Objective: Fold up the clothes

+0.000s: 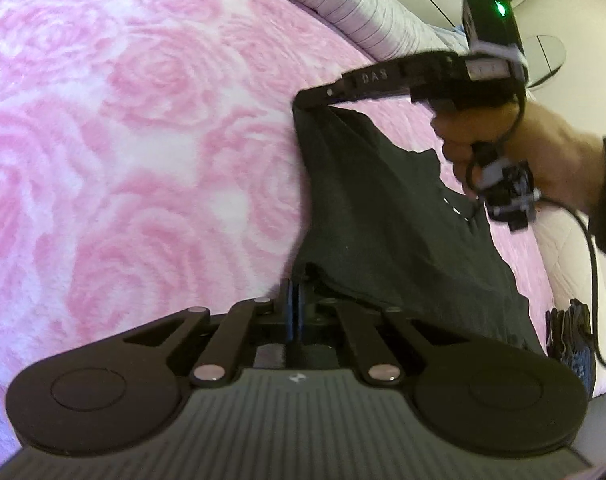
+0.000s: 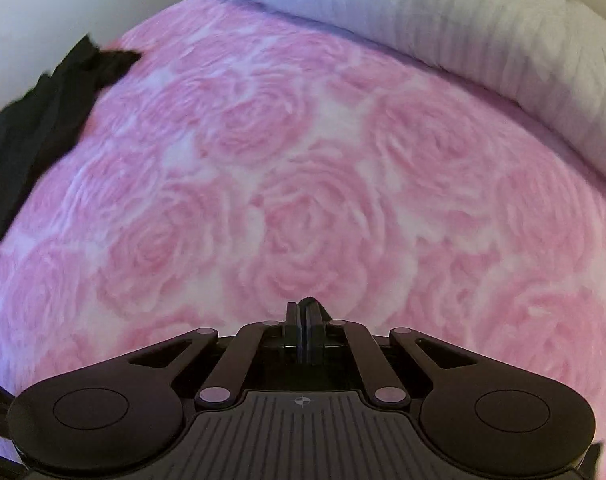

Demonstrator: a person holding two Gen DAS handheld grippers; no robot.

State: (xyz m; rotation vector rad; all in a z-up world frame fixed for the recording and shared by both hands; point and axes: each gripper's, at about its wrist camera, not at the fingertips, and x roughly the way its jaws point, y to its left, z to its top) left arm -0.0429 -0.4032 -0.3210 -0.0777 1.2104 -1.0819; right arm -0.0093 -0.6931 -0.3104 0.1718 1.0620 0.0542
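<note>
Above a bed spread with a pink rose-patterned blanket (image 1: 123,140), a black garment (image 1: 383,216) hangs stretched between two hand-held grippers. In the left wrist view, the left gripper (image 1: 297,292) has its jaws fully closed on one edge of the dark cloth, which rises from the fingertips toward the upper right. There the right gripper (image 1: 307,100), carried by the person's right hand (image 1: 543,148), pinches another part of the same edge with its jaws also closed. In the right wrist view, a small tuft of black fabric protrudes from between the closed fingertips of the right gripper, confirming the hold. The rest of the garment drapes down to the blanket near the right edge of the bed. A rolled pale quilt (image 2: 423,20) lies along the far side of the bed, well apart from the garment. A second dark cloth (image 2: 43,112) appears at the left margin of the right wrist view; whether it is part of the same garment cannot be told. The step in hand appears to be lifting and spreading the garment by one edge, before any fold is made. The next move probably calls for keeping both grips firm, drawing the edge taut, and laying the garment flat on open blanket.
</note>
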